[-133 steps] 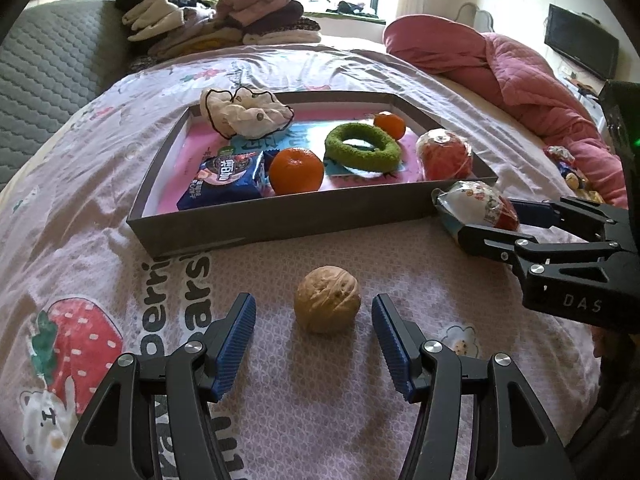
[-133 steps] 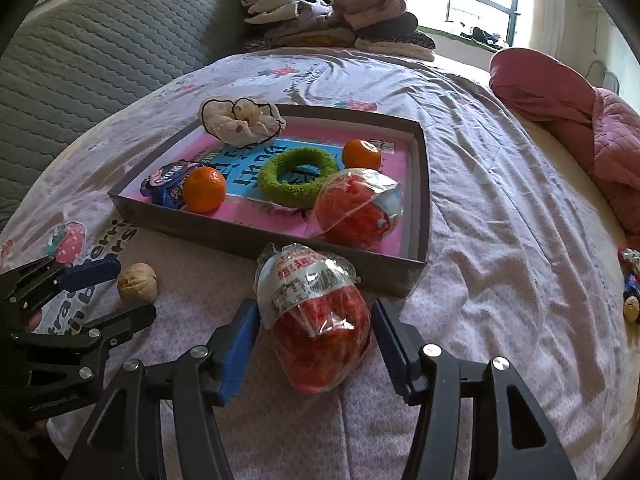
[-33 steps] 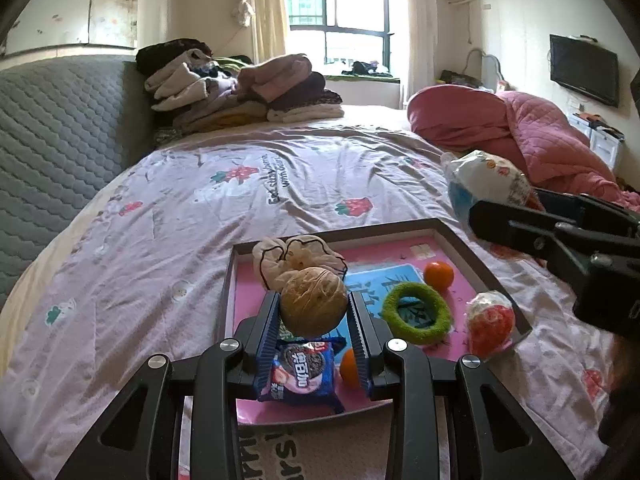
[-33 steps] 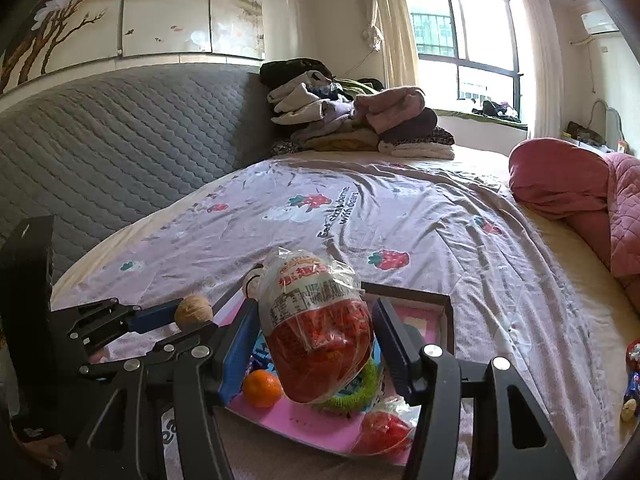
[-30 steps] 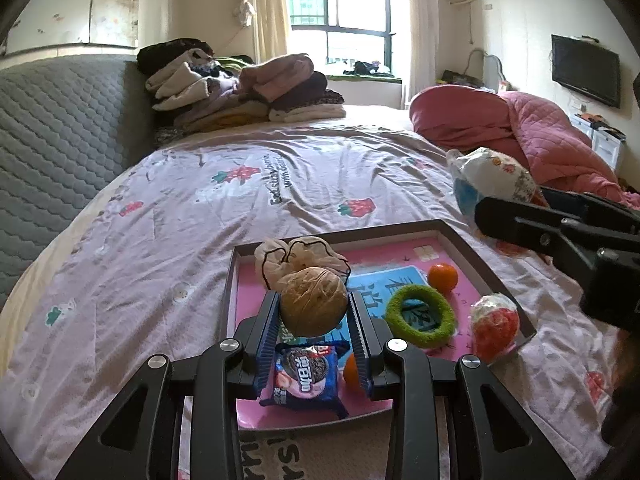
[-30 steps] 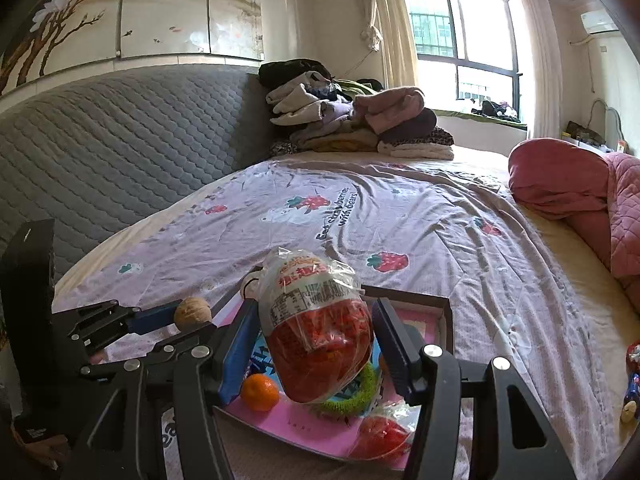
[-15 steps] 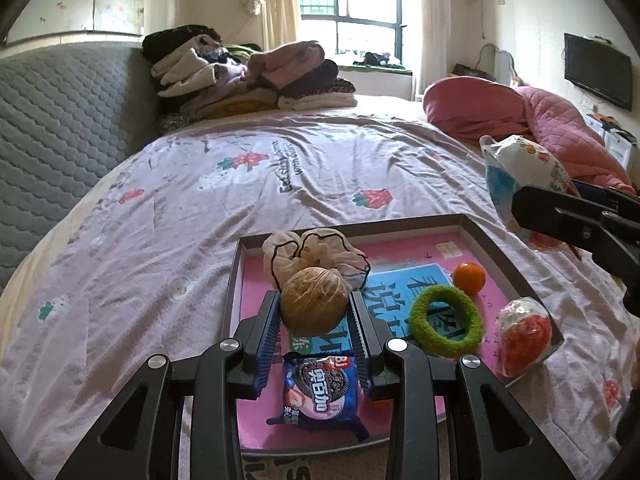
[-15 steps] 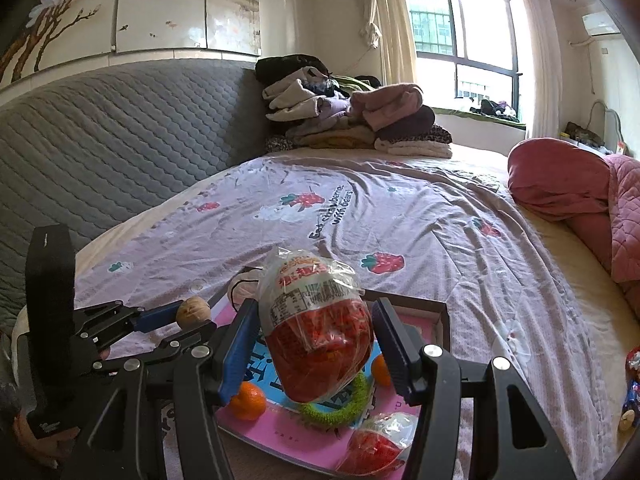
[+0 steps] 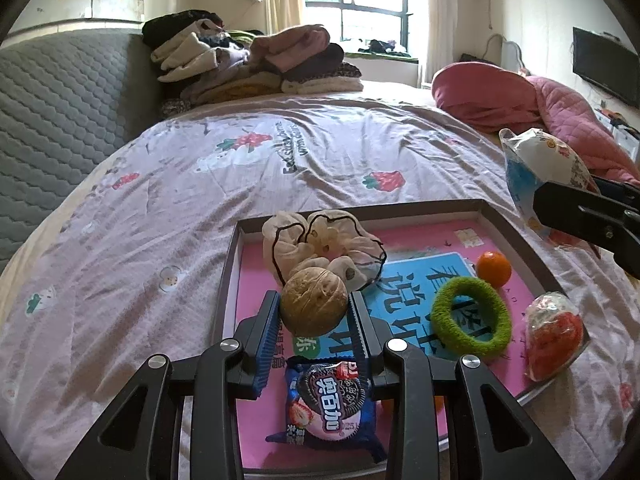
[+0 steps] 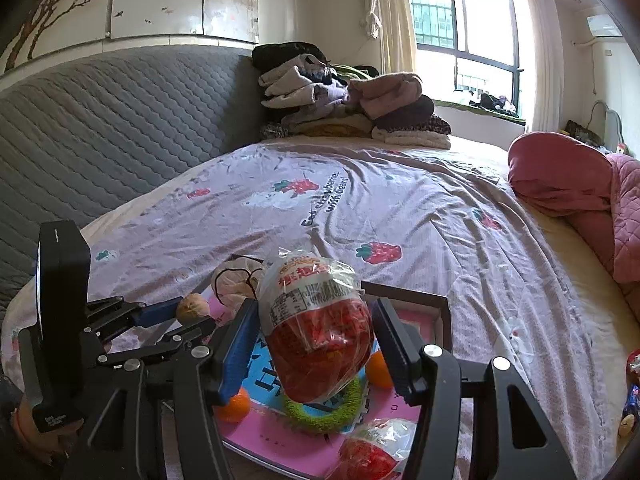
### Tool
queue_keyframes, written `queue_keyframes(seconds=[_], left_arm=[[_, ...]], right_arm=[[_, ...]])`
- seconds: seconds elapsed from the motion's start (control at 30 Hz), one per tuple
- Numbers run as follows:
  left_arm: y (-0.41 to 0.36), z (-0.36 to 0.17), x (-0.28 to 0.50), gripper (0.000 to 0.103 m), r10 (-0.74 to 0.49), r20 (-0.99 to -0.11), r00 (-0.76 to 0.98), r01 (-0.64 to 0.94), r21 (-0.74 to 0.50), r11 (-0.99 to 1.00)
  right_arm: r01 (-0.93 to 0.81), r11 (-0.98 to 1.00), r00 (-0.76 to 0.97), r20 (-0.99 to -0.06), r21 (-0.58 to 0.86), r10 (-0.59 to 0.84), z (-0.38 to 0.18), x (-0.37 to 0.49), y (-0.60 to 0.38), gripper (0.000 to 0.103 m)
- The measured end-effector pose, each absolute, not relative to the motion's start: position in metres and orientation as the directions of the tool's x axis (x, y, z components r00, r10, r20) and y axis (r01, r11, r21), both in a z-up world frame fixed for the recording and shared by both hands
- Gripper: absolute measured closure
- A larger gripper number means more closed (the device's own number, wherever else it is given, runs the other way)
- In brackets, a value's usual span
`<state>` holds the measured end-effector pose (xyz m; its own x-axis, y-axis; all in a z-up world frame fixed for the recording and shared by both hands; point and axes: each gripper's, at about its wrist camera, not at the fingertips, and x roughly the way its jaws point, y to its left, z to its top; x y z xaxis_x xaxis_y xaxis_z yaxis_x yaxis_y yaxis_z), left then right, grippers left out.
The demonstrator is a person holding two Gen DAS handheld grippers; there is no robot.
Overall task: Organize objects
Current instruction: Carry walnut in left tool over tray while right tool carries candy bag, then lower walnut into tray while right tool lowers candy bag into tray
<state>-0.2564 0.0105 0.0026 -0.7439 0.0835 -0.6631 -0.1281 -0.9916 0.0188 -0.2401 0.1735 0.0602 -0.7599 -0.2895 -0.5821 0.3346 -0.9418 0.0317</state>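
My left gripper (image 9: 314,312) is shut on a walnut (image 9: 313,306) and holds it in the air over the left part of a grey-rimmed tray (image 9: 400,214) with a pink floor. My right gripper (image 10: 316,332) is shut on a red snack bag (image 10: 316,332) in clear wrap, held above the tray (image 10: 424,295). In the tray lie a cream scrunchie (image 9: 320,242), a green ring (image 9: 472,320), a small orange (image 9: 494,268), an Oreo pack (image 9: 330,398) and a second red snack bag (image 9: 554,334).
The tray sits on a bed with a lilac strawberry-print sheet (image 9: 320,152). A grey quilted headboard (image 9: 52,108) is on the left, a pile of folded clothes (image 9: 248,64) at the far end, a pink duvet (image 9: 520,100) at the right.
Both grippers lifted their objects off the sheet in front of the tray and carried them above it. Over the last second both moved forward and lower over the tray.
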Motion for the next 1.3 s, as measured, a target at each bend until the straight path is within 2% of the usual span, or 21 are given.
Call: queue_keyframes(seconds=[0.8, 1.3], left_arm=[[0.015, -0.018, -0.269, 0.069, 0.082, -0.685, -0.724, -0.138, 0.028, -0.99], [0.014, -0.024, -0.274, 0.069, 0.093, -0.696, -0.712, -0.146, 0.018, -0.989]], right_arm=[[0.355, -0.934, -0.681, -0.694, -0.034, -0.233, 0.014, -0.251, 0.157, 0.045], [0.337, -0.937, -0.674, -0.719, -0.095, -0.17, 0.001, -0.253, 0.156, 0.045]])
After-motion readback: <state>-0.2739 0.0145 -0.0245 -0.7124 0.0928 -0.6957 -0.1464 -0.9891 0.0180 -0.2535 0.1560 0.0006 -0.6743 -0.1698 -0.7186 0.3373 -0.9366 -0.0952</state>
